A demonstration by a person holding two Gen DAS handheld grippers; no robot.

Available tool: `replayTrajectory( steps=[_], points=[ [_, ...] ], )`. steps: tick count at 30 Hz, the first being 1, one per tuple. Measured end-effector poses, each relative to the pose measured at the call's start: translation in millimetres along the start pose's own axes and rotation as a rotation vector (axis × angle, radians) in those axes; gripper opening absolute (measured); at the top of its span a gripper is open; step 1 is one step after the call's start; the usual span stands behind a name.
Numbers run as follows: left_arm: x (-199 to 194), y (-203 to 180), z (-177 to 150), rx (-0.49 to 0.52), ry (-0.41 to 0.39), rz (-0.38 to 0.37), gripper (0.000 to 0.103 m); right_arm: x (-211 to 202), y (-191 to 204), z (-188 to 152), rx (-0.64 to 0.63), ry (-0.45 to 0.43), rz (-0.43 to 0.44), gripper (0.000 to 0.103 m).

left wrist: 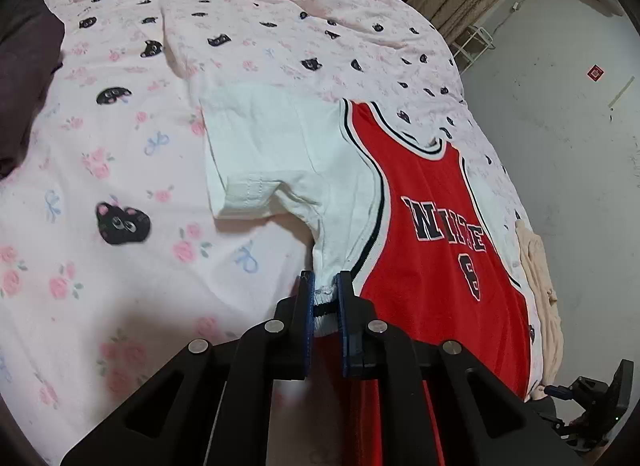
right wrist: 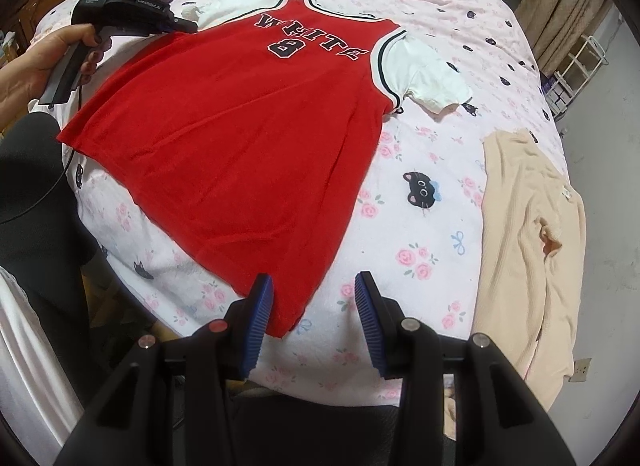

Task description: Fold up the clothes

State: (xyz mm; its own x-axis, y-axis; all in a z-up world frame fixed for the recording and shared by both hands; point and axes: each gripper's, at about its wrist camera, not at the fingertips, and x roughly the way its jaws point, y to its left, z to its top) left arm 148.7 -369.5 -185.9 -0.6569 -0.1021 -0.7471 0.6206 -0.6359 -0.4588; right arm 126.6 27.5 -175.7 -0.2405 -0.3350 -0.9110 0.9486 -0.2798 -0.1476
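The red basketball-style jersey with white short sleeves point(right wrist: 256, 125) lies flat, face up, on the pink bedsheet printed with roses and black cat faces point(right wrist: 420, 225). Black letters and a number 8 run across its chest, black-and-white trim edging the armholes and neck. Over on the left wrist view, the left gripper point(left wrist: 324, 306) is pinched tight on the garment's side edge, right where the white sleeve's underarm seam meets the red body; bunched white fabric with a dark stripe sits squeezed between the blue pads point(left wrist: 307, 322). The white sleeve point(left wrist: 264, 153) spreads flat across the sheet beyond it. From the right wrist view, the right gripper point(right wrist: 314, 314) hangs with its ribbed blue fingers point(right wrist: 370, 326) spread wide apart, and the jersey's lower hem corner lies between them, ungripped. The person's left hand point(right wrist: 44, 61) shows at the far side, wrapped around the black gripper handle. A beige ribbed knit garment point(right wrist: 528, 250) lies on the bed's right edge, apart from the jersey.
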Motion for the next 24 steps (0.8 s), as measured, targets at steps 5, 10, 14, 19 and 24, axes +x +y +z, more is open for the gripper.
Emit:
replayTrajectory(
  steps=[5, 10, 14, 19, 24],
  points=[
    [3.9, 11.7, 3.9, -0.012, 0.003, 0.049, 0.009, -0.1, -3.4, -1.5, 0.010, 0.006, 0.000, 0.044],
    [7.9, 13.3, -1.1, -0.004, -0.003, 0.072, 0.009, -0.5, -6.8, -2.3, 0.021, 0.007, -0.010, 0.044],
    [5.1, 16.7, -4.7, -0.004, -0.009, 0.075, 0.012, -0.2, -15.3, -4.1, 0.051, 0.009, -0.021, 0.047],
    [-1.6, 22.7, -6.1, -0.019, -0.017, 0.044, 0.014, 4.1, -29.4, -7.4, 0.106, 0.012, -0.010, 0.049],
    [-34.9, 19.3, -9.8, -0.020, -0.087, 0.025, 0.046, 7.0, -27.5, -6.8, 0.104, 0.014, -0.005, 0.049]
  ],
)
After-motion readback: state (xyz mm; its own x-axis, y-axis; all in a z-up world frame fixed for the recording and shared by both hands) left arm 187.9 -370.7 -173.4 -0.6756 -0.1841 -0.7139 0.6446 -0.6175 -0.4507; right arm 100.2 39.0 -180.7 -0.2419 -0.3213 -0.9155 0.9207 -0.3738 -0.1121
